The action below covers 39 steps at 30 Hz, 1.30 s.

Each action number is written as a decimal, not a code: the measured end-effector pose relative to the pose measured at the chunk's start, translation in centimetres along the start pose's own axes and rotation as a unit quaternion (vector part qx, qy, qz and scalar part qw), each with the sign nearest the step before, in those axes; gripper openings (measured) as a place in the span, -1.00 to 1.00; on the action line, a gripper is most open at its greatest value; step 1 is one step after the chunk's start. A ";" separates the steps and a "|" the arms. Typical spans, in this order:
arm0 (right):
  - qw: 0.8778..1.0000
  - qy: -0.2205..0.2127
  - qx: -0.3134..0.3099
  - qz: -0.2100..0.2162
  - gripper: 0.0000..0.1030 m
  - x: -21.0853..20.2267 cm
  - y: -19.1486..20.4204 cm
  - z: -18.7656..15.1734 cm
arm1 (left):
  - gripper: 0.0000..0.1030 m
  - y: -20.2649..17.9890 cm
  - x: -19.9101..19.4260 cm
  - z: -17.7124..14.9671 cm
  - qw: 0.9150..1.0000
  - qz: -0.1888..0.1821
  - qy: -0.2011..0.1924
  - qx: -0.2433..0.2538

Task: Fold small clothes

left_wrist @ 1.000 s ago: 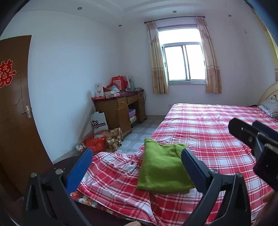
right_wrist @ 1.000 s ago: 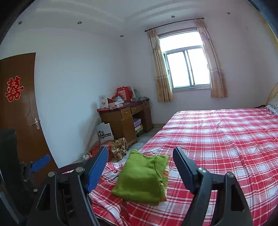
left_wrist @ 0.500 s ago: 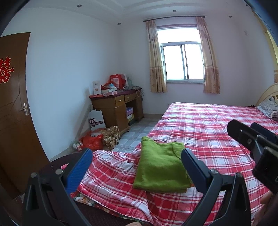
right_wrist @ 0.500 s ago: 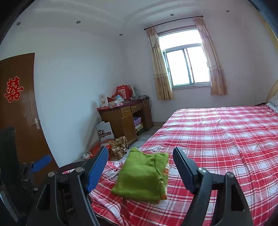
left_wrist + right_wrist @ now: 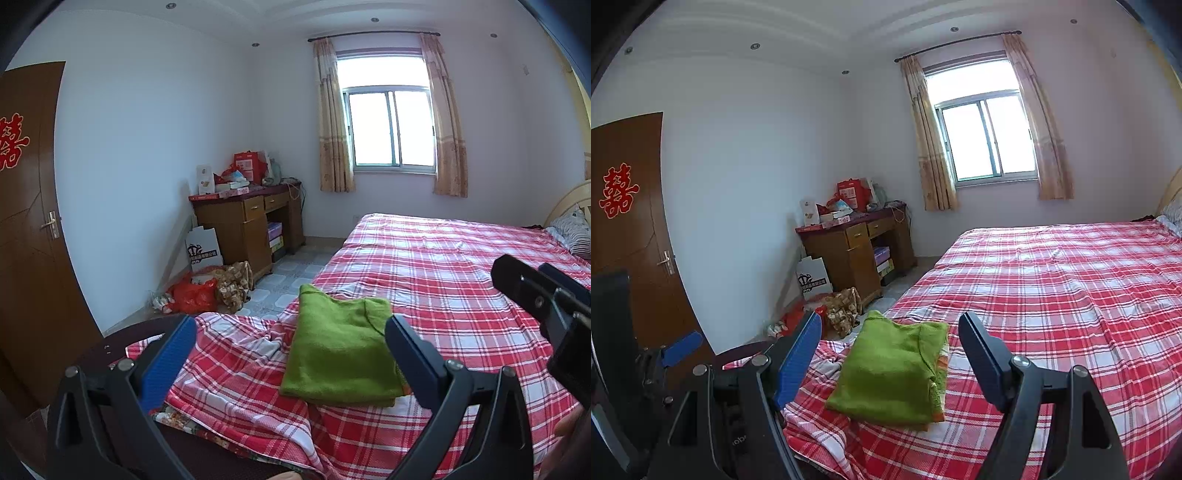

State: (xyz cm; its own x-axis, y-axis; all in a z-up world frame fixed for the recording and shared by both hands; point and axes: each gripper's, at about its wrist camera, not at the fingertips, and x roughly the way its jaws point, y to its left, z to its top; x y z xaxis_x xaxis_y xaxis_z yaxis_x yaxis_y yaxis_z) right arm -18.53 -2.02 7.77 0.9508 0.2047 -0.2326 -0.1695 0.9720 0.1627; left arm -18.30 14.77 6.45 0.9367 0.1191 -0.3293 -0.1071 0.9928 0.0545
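A folded green garment (image 5: 341,350) (image 5: 894,369) lies flat on the red plaid bed (image 5: 443,280) (image 5: 1052,288), near its foot corner. My left gripper (image 5: 291,354) is open and hovers short of the garment, nothing between its blue-padded fingers. My right gripper (image 5: 890,347) is open too, held back from the garment with empty jaws. In the left wrist view the right gripper's black body (image 5: 543,299) shows at the right edge. One blue finger (image 5: 681,349) of the left gripper shows at the left of the right wrist view.
The sheet is rumpled at the bed corner (image 5: 236,332). On the floor beside the bed sit a red bag (image 5: 194,295) and other bags. A wooden desk (image 5: 251,225) stands by the wall, a brown door (image 5: 29,229) at the left, a pillow (image 5: 572,232) at the headboard.
The left wrist view tilted slightly and came back. Both grippers stay open and in place, and the green garment has not moved.
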 end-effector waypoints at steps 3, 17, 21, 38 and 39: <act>1.000 -0.001 -0.001 0.000 0.51 -0.1 0.1 0.0 | 1.00 -0.1 0.0 -0.1 1.000 -0.001 0.000 0.002; 1.000 0.006 0.005 -0.015 0.50 0.0 -0.4 -0.5 | 1.00 -0.7 0.9 -0.7 1.000 0.005 0.014 0.013; 1.000 0.007 0.004 -0.016 0.51 0.0 -0.5 -0.6 | 1.00 -0.7 1.0 -0.7 1.000 0.003 0.014 0.010; 1.000 0.012 0.006 -0.018 0.51 0.1 -0.8 -1.0 | 1.00 -0.2 1.8 -0.8 0.999 -0.020 0.037 -0.005; 1.000 0.013 0.007 -0.017 0.51 0.1 -0.8 -1.0 | 1.00 -0.2 1.9 -0.9 0.999 -0.035 0.041 -0.008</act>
State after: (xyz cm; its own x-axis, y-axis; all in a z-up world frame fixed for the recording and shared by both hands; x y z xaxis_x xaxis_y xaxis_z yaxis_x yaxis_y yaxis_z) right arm -18.55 -2.65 6.64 0.9491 0.1744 -0.2621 -0.1335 0.9769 0.1667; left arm -16.79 14.81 4.99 0.9118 0.0491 -0.4077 -0.0475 0.9988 0.0141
